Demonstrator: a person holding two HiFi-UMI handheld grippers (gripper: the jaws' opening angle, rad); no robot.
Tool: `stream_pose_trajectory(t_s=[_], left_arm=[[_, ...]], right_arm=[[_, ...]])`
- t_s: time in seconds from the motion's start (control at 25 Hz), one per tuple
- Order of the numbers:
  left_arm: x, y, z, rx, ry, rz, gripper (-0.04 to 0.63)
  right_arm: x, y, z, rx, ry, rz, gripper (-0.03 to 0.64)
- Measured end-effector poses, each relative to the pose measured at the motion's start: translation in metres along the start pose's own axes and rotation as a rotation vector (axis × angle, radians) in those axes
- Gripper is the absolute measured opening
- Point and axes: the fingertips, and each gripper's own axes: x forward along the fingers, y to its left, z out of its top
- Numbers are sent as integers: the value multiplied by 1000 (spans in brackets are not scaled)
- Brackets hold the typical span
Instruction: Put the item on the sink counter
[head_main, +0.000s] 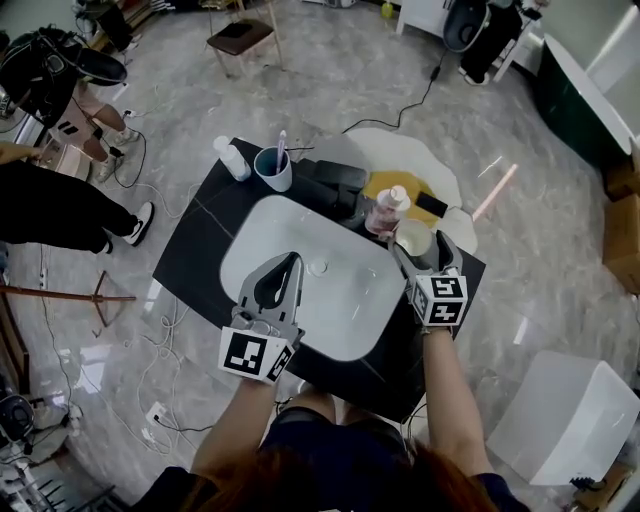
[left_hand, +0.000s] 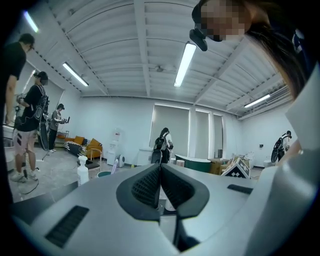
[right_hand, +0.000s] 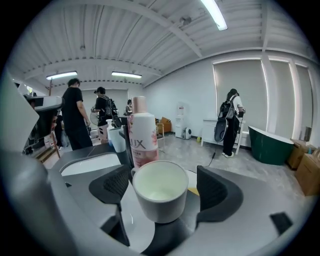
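Note:
A white cup (head_main: 413, 238) stands on the black sink counter (head_main: 200, 232) at the right of the white basin (head_main: 340, 310). My right gripper (head_main: 418, 245) is open around it. In the right gripper view the cup (right_hand: 159, 197) sits upright between the two pads of the right gripper (right_hand: 162, 186), with a gap on each side. My left gripper (head_main: 291, 260) hovers over the basin's left half, shut and holding nothing. In the left gripper view the left gripper (left_hand: 160, 172) shows its pads pressed together.
A pink bottle (head_main: 386, 210) stands just behind the cup, close in the right gripper view as the pink bottle (right_hand: 141, 136). A blue cup with a toothbrush (head_main: 273, 168), a white bottle (head_main: 232, 158) and black items (head_main: 335, 185) line the counter's back. People stand at the left.

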Motion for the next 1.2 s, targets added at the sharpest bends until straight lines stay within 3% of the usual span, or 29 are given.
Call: stream_pose_trajectory(t_s=[0.16, 0.32, 0.56, 0.84, 1.08, 1.2], left_arm=[[-3, 3, 6, -3, -12, 16, 23], [-3, 2, 24, 7, -47, 22, 23], [-7, -10, 55, 24, -89, 19, 23], [-21, -26, 94, 20, -127, 11, 23], [-36, -40, 116, 39, -163, 2, 23], [-41, -45, 123, 53, -175, -1, 23]], right_arm=[[-18, 5, 25, 14, -77, 0, 378], [-51, 15, 67, 53, -188, 18, 186], [-110, 42, 124, 56, -304, 41, 17], [-176, 63, 176, 56, -412, 85, 17], [-217, 66, 189, 116, -468, 85, 15], [-227, 68, 195, 97, -483, 76, 15]])
